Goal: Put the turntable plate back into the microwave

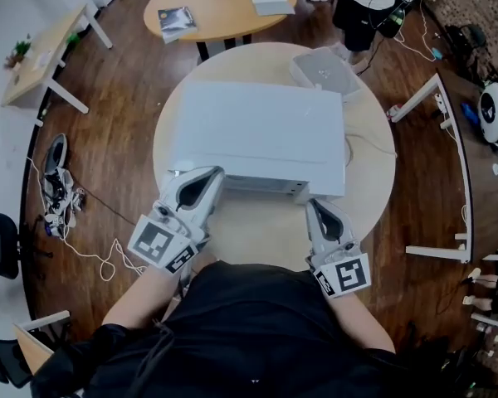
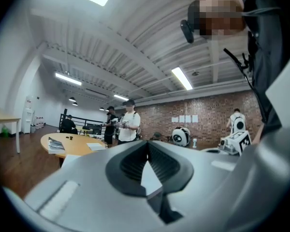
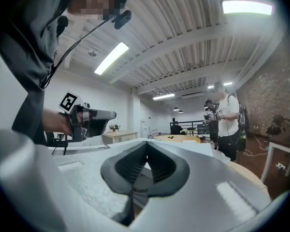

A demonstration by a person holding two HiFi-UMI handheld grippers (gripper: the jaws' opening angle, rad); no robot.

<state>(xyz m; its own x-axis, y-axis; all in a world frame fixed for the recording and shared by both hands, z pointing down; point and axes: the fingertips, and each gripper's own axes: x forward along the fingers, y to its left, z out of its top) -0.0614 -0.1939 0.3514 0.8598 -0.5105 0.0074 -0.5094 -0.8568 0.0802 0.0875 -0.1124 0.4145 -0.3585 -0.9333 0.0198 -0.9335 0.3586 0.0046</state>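
A white microwave stands on a round pale table; from above I see only its top and front edge. No turntable plate shows in any view. My left gripper is at the microwave's front left corner, jaws shut with nothing between them. My right gripper is near the front right corner, also shut and empty. In the right gripper view the left gripper shows in a hand. Both point level towards the microwave.
A white bin sits on the table behind the microwave. Beyond is a wooden round table with a book and papers. People stand farther off. A white frame and floor cables flank the table.
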